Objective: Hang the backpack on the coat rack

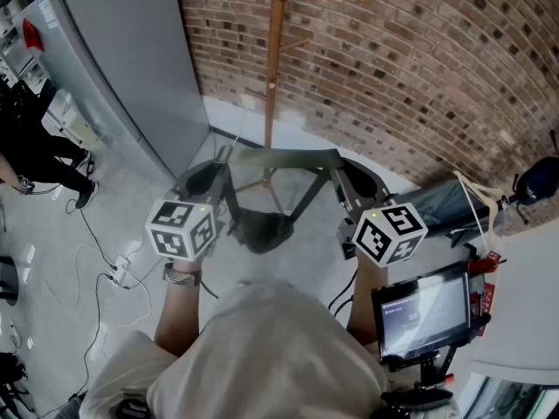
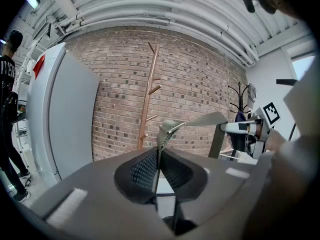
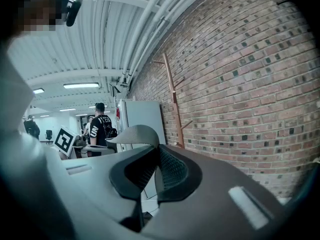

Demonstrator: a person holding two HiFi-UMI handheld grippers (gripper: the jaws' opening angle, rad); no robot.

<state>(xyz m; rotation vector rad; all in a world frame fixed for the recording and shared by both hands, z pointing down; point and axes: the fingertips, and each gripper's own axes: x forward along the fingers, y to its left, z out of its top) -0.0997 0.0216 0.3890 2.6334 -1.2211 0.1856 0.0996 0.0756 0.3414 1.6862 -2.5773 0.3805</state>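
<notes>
An olive backpack hangs low between my two grippers by its strap, which is stretched level between them. My left gripper is shut on the strap's left end, with the webbing pinched between its pads. At the strap's other end, my right gripper is shut as well. The wooden coat rack stands straight ahead against the brick wall, beyond the bag, its pegs bare. Both gripper views show the coat rack ahead.
A tall grey cabinet stands left of the rack. A person in black is at the far left. Cables and a power strip lie on the floor. A tablet screen sits at lower right. A dark coat stand is off to the right.
</notes>
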